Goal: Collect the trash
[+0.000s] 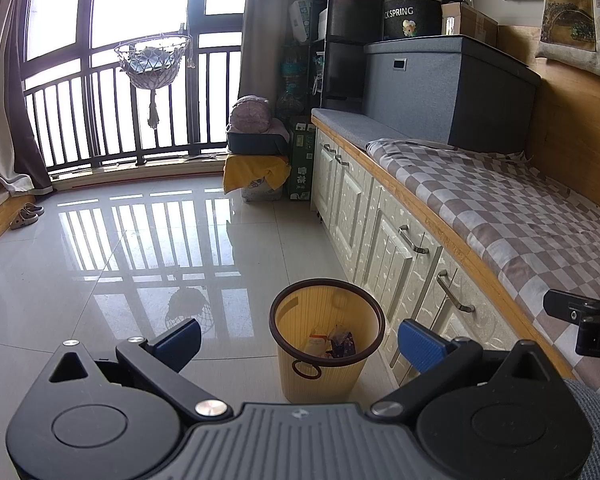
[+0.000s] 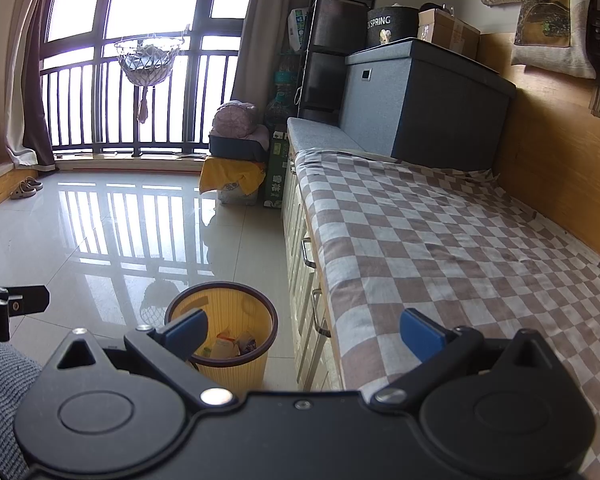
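Both grippers hang with fingers spread wide and nothing between them: the left gripper (image 1: pixel 300 338) looks straight down toward the yellow bin (image 1: pixel 327 340), the right gripper (image 2: pixel 304 332) over the near edge of the checkered bedspread (image 2: pixel 440 248). Wrappers (image 1: pixel 332 344) already lie at the bottom of the bin, which stands on the glossy floor (image 1: pixel 120 260) just beside the white drawers (image 1: pixel 380 232). No loose trash shows on bedspread or floor. My worry: a low sweep could knock the light bin over, spilling it, or a finger could snag the cloth.

glossy tile floor (image 1: pixel 100 280), ribbed plastic bin (image 1: pixel 324 380)
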Motion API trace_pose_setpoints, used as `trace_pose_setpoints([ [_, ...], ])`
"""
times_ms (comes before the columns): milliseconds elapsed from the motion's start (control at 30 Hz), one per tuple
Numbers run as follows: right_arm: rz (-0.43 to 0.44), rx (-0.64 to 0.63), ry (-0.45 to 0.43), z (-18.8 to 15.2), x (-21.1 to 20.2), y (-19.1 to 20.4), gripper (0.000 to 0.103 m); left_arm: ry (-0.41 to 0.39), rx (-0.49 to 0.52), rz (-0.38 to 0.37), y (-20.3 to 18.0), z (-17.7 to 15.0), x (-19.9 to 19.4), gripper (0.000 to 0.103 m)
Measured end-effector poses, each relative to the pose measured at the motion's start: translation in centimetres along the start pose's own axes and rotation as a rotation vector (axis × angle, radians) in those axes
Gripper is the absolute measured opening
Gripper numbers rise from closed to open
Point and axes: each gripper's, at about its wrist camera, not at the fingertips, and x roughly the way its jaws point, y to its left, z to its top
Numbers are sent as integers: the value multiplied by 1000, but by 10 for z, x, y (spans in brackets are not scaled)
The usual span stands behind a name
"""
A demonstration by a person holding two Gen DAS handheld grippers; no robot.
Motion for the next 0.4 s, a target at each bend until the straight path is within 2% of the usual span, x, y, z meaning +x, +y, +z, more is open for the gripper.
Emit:
trace_pose_setpoints([
  [400,0,0,0,0,0,0,103,-3,1,-1,1,-1,0,103],
])
